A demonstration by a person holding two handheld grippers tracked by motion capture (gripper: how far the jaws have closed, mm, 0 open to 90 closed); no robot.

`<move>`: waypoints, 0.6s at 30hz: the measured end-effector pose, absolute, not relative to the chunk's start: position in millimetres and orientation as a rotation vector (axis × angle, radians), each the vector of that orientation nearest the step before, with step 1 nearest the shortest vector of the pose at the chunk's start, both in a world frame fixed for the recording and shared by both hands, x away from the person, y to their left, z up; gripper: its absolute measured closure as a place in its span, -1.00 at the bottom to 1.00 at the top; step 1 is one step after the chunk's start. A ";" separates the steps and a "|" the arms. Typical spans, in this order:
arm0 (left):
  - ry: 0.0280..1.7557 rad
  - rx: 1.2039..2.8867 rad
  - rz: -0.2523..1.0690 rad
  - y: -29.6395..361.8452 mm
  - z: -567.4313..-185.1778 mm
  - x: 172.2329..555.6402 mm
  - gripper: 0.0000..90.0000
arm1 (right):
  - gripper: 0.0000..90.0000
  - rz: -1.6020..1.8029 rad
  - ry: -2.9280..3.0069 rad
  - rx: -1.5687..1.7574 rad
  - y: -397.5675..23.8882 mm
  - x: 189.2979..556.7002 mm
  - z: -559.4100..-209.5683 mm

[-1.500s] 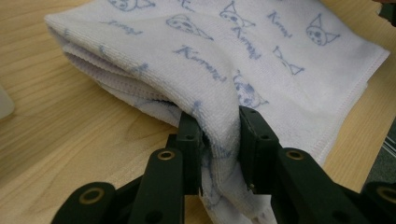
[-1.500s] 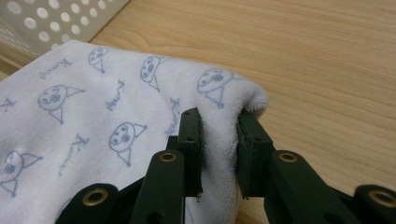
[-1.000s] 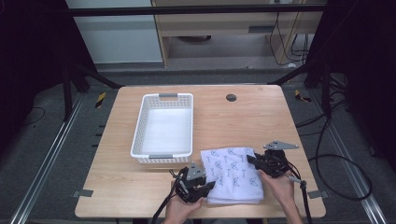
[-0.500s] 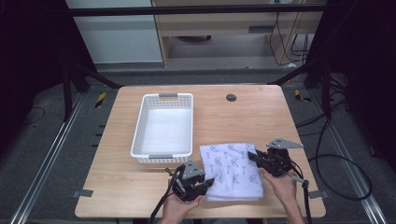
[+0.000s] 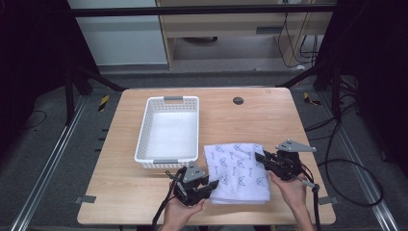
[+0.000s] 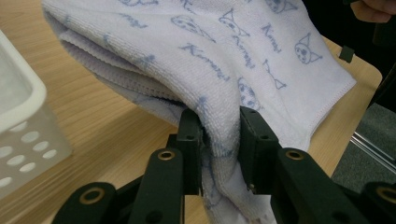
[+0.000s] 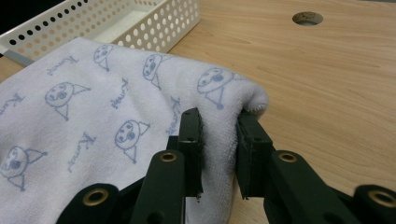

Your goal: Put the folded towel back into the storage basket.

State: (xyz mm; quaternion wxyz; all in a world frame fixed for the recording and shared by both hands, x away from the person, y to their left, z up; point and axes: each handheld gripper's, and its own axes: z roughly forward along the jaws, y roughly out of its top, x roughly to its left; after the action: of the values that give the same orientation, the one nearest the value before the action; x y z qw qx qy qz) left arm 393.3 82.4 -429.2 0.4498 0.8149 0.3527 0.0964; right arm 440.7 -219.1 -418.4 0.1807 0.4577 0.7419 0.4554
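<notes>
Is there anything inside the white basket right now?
No, in the high view the white basket is bare inside, while the folded towel lies on the table beside it.

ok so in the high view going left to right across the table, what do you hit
white basket → left gripper, shut on the towel's near left corner → patterned towel → right gripper, shut on the towel's right edge. The round hole in the tabletop lies farther back, above the towel.

The left gripper (image 5: 211,184) is held low at about 6 o'clock on the table, its jaws pointed toward 3 o'clock and pinched on cloth. The right gripper (image 5: 260,158) is held at about 4 o'clock, jaws pointed toward 9 o'clock and likewise clamped on cloth.
</notes>
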 end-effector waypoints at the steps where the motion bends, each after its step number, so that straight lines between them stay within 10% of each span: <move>1: 0.870 2.015 0.242 83.1 -428.0 393.2 0.58 | 0.66 1.286 2.096 1.293 -219.1 440.7 -418.4; 18: 0.857 1.979 0.274 93.2 -407.3 392.0 0.59 | 0.66 1.342 2.051 1.258 -212.8 438.9 -399.4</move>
State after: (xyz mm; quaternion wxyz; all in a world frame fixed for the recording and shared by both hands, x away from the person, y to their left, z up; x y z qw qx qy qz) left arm 392.0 93.2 -407.3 0.4651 0.8059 0.3488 0.1117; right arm 438.9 -212.8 -399.4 0.1922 0.4481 0.7305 0.4781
